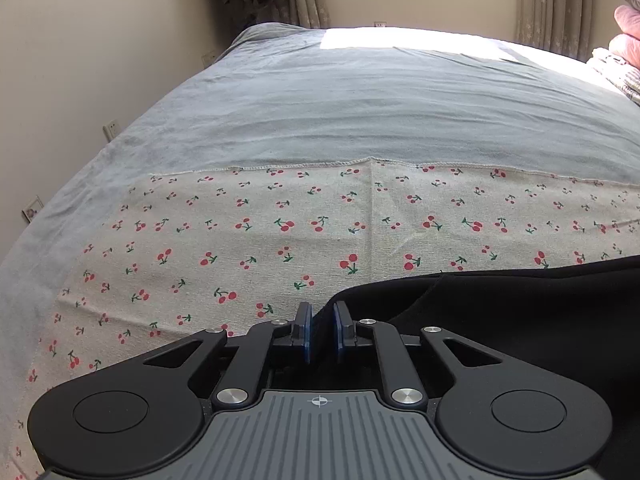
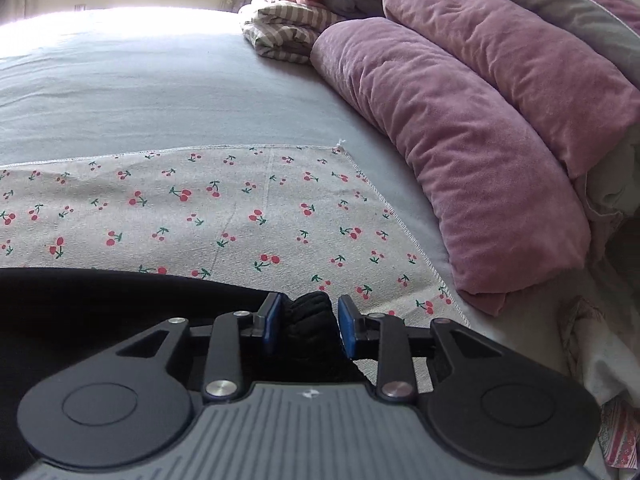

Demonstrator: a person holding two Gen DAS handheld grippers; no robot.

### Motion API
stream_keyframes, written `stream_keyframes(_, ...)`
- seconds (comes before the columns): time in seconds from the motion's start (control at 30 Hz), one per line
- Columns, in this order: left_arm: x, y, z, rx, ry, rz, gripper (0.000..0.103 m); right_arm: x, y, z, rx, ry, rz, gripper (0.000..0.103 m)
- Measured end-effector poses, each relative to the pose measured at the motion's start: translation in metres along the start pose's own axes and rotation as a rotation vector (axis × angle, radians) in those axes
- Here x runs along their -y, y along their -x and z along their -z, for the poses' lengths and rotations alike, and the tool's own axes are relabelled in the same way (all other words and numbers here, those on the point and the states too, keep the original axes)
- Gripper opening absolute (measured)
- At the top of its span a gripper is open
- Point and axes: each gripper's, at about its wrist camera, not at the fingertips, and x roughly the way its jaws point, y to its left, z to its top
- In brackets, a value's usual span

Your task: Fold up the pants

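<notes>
Black pants (image 1: 520, 312) lie on a cherry-print cloth (image 1: 240, 248) spread over the bed. In the left wrist view they fill the lower right. My left gripper (image 1: 322, 320) has its blue pads a narrow gap apart at the pants' left edge; cherry cloth shows in the gap. In the right wrist view the pants (image 2: 100, 300) fill the lower left. My right gripper (image 2: 308, 320) is shut on a bunched end of the black pants (image 2: 310, 312), held between the blue pads.
A grey sheet (image 1: 360, 100) covers the bed beyond the cloth. A purple quilt (image 2: 480, 140) and folded striped and pink bedding (image 2: 288, 32) are piled on the right. A wall with sockets (image 1: 112, 130) runs along the left; curtains (image 1: 552, 4) hang behind.
</notes>
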Motion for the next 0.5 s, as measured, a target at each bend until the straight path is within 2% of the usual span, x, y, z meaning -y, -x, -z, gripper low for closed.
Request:
stream_keyframes(0.03,-0.009,0.014,0.003,0.011,0.05,0.019,0.017,0.0,0.021,0.004,0.06,-0.029,-0.006,0.028)
stream_keyframes(0.07,-0.015,0.027,0.007,0.023,0.085,0.034,0.016,0.001,0.045,0.008,0.115,-0.06,-0.075,0.031)
stream_keyframes(0.1,-0.021,0.044,0.014,0.033,0.115,0.05,0.02,-0.001,0.068,0.014,0.142,-0.078,-0.187,0.031)
stream_keyframes(0.13,-0.024,0.06,0.024,0.041,0.137,0.063,0.025,-0.006,0.089,0.021,0.136,-0.077,-0.313,0.031)
stream_keyframes(0.17,-0.024,0.071,0.034,0.038,0.147,0.078,0.027,-0.019,0.112,0.03,0.091,-0.041,-0.469,0.031)
stream_keyframes(0.2,-0.023,0.085,0.049,0.017,0.159,0.11,0.028,-0.036,0.133,0.042,0.044,0.027,-0.585,0.031)
stream_keyframes(0.27,-0.021,0.106,0.075,-0.009,0.184,0.169,0.028,-0.075,0.181,0.076,0.017,0.182,-0.746,0.031)
stream_keyframes(0.33,-0.016,0.122,0.099,-0.018,0.19,0.216,0.028,-0.109,0.223,0.111,0.001,0.292,-0.841,0.031)
stream_keyframes(0.4,-0.013,0.13,0.127,-0.033,0.2,0.202,0.028,-0.139,0.255,0.145,-0.018,0.371,-0.908,0.031)
stream_keyframes(0.43,-0.011,0.127,0.14,-0.059,0.206,0.166,0.027,-0.153,0.266,0.162,-0.03,0.416,-0.901,0.031)
stream_keyframes(0.5,-0.013,0.113,0.162,-0.137,0.218,0.133,0.026,-0.173,0.274,0.19,-0.053,0.464,-0.819,0.034)
